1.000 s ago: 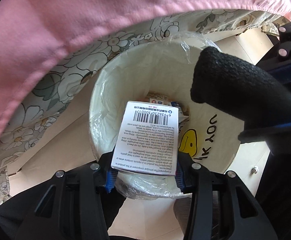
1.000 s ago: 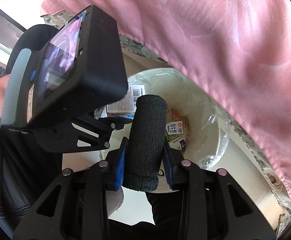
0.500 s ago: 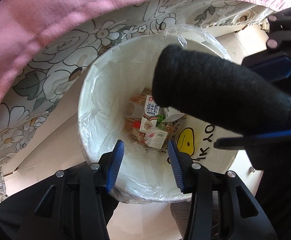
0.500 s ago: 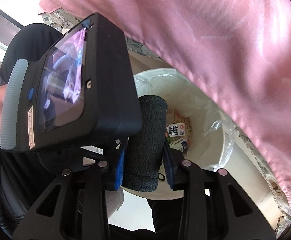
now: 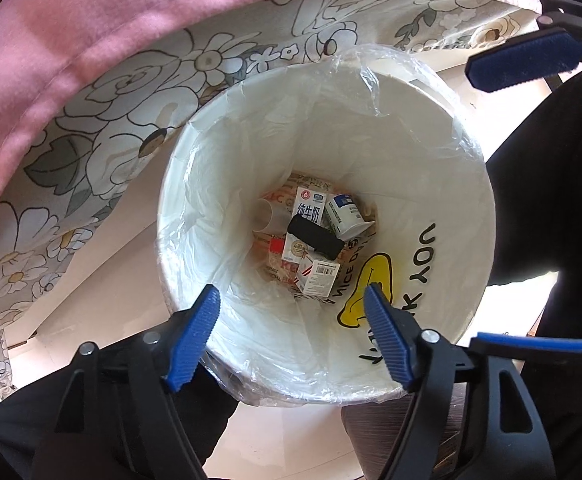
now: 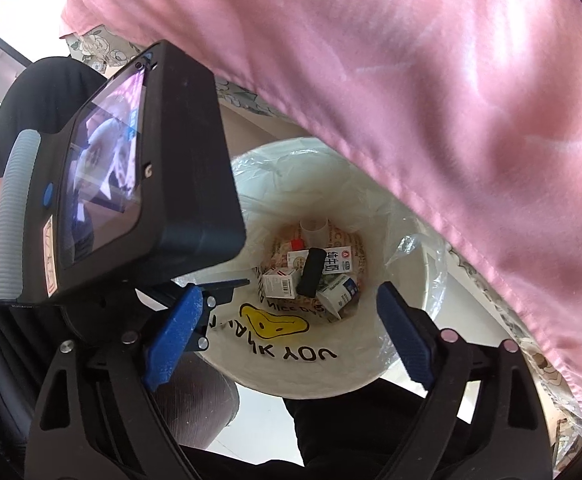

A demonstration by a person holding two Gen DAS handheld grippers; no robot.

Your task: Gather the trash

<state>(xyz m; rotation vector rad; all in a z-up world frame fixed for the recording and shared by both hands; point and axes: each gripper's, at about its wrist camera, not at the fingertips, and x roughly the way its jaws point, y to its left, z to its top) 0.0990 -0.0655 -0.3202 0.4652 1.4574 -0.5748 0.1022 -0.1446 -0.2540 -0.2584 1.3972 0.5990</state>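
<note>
Pink bedding [image 5: 131, 20] hangs over the white bin [image 5: 471, 184]. Both the left gripper [image 5: 291, 336] and right gripper [image 6: 287, 328] gape empty above it; the black roll [image 5: 315, 236], clamped by the right a moment ago, now lies among cartons at the bottom. Best pull straight up, clear of the plastic liner [image 5: 355, 72].

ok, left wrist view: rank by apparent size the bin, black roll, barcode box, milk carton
1. bin, largest by far
2. milk carton, partly covered by the roll
3. black roll and barcode box: look about alike, not ranked
</note>
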